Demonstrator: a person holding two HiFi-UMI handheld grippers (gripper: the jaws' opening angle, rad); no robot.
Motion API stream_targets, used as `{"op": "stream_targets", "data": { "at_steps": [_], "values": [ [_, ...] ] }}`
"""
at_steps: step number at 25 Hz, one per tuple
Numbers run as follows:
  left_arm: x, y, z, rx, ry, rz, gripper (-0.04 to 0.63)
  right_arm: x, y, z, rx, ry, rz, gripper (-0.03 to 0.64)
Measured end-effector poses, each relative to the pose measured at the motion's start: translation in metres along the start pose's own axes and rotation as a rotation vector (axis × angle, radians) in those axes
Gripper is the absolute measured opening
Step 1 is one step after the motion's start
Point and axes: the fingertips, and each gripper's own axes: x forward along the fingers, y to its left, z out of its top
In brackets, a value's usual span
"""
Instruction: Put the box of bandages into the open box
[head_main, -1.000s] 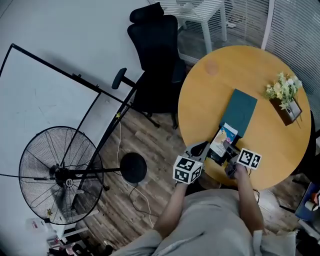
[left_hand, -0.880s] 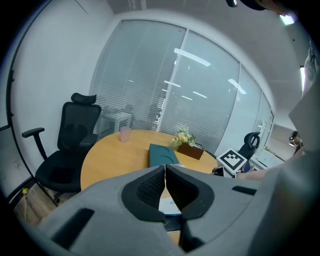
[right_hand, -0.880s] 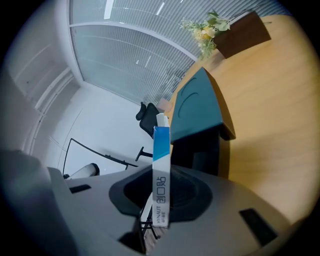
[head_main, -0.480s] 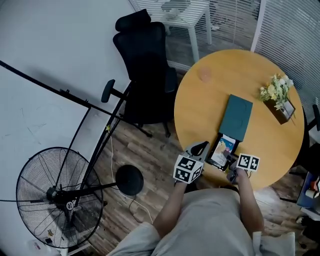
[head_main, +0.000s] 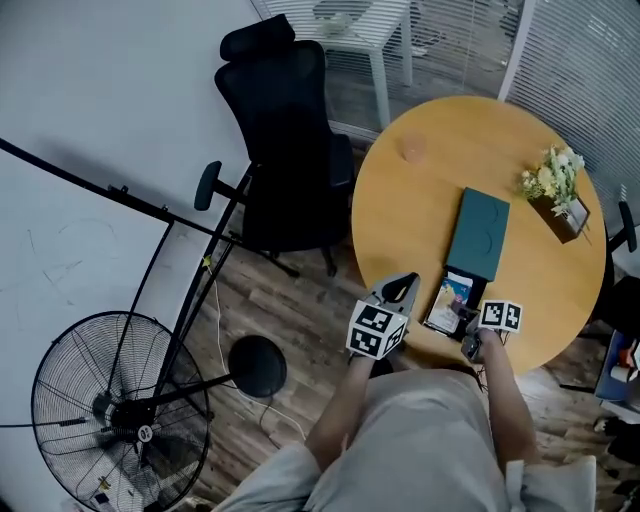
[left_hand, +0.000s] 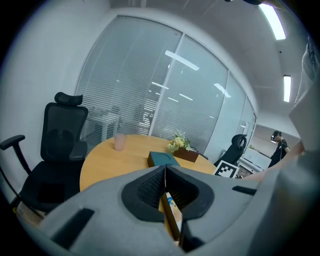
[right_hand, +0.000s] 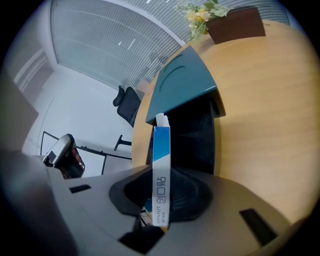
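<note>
We see the right hand-held gripper (right_hand: 161, 202) clamped on the box of bandages (right_hand: 161, 165), held edge-up over the open box (right_hand: 197, 135) at the round tabletop's (head_main: 420, 200) six o'clock edge. The left hand-held gripper (left_hand: 165, 172), jaws together and empty, sits at its nine o'clock. Lowering and release seem left to do.
</note>
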Motion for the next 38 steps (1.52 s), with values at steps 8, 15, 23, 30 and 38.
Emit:
{"op": "stream_targets", "data": {
  "at_steps": [8,15,23,30,38],
  "values": [
    [-0.009,0.022,0.002,-0.006,-0.002,0.004,0.011,0.005,0.0,0.005,0.041,-0.002,-0.061,0.077],
    [-0.013,0.037,0.008,-0.01,-0.008,-0.006,0.011,0.006,-0.002,0.006,0.058,-0.021,-0.128,0.077],
    [-0.015,0.049,0.008,0.0,0.005,-0.014,0.011,0.007,0.002,0.011,0.011,-0.044,-0.176,0.09],
    [-0.014,0.05,0.007,0.0,0.012,-0.002,0.011,0.005,0.008,0.016,-0.015,-0.053,-0.167,0.145],
    [-0.015,0.034,0.004,0.013,0.008,0.005,0.011,-0.002,0.007,0.011,-0.038,-0.035,-0.157,0.146]
  ]
}}
